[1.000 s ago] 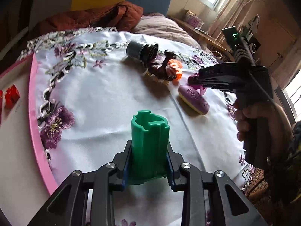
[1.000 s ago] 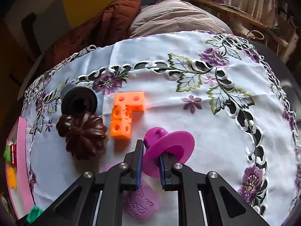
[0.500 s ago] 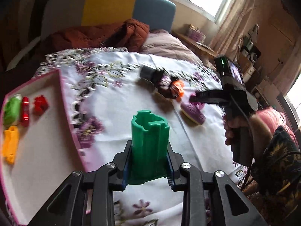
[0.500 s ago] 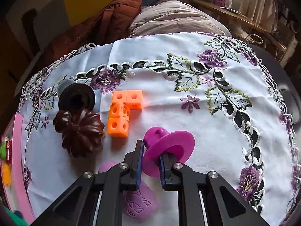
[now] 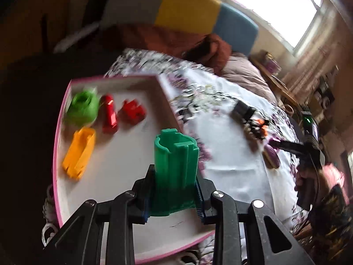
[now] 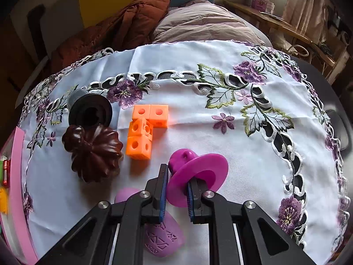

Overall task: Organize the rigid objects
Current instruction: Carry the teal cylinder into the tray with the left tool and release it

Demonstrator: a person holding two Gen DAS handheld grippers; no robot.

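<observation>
My left gripper (image 5: pixel 174 195) is shut on a dark green ribbed cylinder (image 5: pixel 175 161), held upright above the pink-rimmed white tray (image 5: pixel 110 165). In the tray lie a light green piece (image 5: pixel 82 108), two red pieces (image 5: pixel 109 116) (image 5: pixel 133 111) and a yellow-orange piece (image 5: pixel 79 152). My right gripper (image 6: pixel 176 194) is shut on a magenta flanged disc (image 6: pixel 198 176), just over the tablecloth. Close by on the cloth lie an orange cube block (image 6: pixel 144 132), a dark brown fluted piece (image 6: pixel 93 152), a black cylinder (image 6: pixel 89 111) and a purple oval piece (image 6: pixel 163 236) under the right fingers.
A white embroidered tablecloth (image 6: pixel 220 114) covers the round table. Behind it lie a rust-coloured quilt (image 6: pixel 114 31) and a mauve cushion (image 6: pixel 203 26). The tray's pink rim (image 6: pixel 16 176) shows at the far left of the right wrist view. A hand (image 5: pixel 306 176) holds the right gripper's handle.
My left gripper has swung left with the green cylinder, from over the cloth to over the tray. The right gripper and its magenta disc have stayed put.
</observation>
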